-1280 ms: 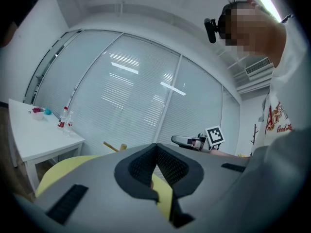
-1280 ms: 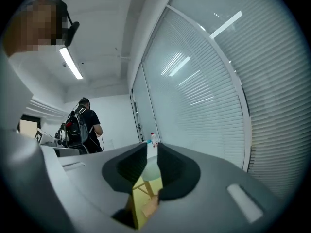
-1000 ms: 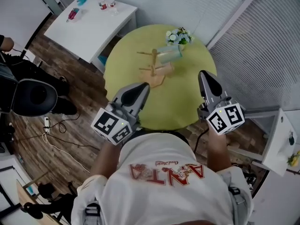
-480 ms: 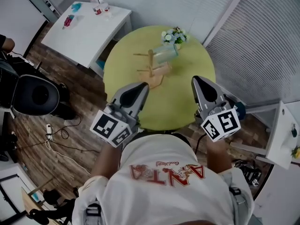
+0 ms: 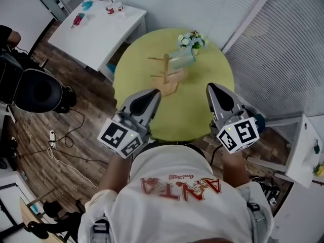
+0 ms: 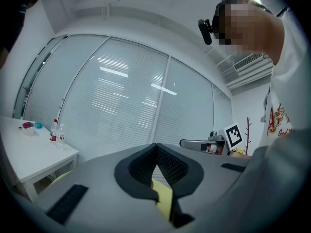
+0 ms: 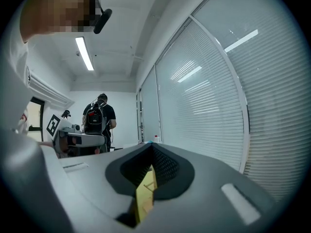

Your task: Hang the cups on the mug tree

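Observation:
A wooden mug tree [image 5: 164,71] stands on the far half of the round yellow table [image 5: 202,110]. A clear bluish cup [image 5: 181,59] hangs on its side from an upper right peg. A paler shape lower on the tree is too small to make out. My left gripper [image 5: 154,92] [image 6: 155,147] is held over the table's near left edge, shut and holding nothing. My right gripper [image 5: 211,87] [image 7: 152,149] is over the near right edge, also shut and holding nothing. Both point level toward the tree and are well short of it.
A small pot of flowers [image 5: 192,39] stands behind the tree. A white side table [image 5: 98,32] with bottles is at the far left, with a black chair [image 5: 38,91] and floor cables nearby. Window blinds run along the back and right. A person with a backpack [image 7: 99,120] stands far off.
My right gripper has shifted a little to the left, toward the table's middle. The left gripper has stayed where it was. Both stay shut.

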{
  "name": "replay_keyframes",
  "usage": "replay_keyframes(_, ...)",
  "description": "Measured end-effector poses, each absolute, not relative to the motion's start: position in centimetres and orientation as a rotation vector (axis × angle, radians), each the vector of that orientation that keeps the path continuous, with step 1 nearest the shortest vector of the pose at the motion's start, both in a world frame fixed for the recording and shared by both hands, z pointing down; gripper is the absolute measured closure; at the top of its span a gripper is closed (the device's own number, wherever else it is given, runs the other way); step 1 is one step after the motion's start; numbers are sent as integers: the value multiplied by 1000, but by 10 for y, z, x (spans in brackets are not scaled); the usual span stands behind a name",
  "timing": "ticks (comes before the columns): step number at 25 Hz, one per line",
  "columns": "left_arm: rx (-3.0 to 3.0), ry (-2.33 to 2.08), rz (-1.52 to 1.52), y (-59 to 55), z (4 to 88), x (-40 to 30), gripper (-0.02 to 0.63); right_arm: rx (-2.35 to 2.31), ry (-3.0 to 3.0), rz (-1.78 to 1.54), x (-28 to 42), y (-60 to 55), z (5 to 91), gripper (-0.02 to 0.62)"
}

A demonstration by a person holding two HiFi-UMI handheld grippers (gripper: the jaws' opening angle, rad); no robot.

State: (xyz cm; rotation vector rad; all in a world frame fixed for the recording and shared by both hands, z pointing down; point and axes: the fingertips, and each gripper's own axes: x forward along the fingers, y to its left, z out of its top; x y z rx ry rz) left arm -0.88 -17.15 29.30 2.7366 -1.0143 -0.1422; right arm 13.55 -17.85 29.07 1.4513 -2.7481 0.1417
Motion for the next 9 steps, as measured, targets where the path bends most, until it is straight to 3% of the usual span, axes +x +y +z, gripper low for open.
replay_keyframes(9, 2735, -1020, -138, -171, 295, -6, 597, 1441, -2747, 138, 138, -180, 293, 595)
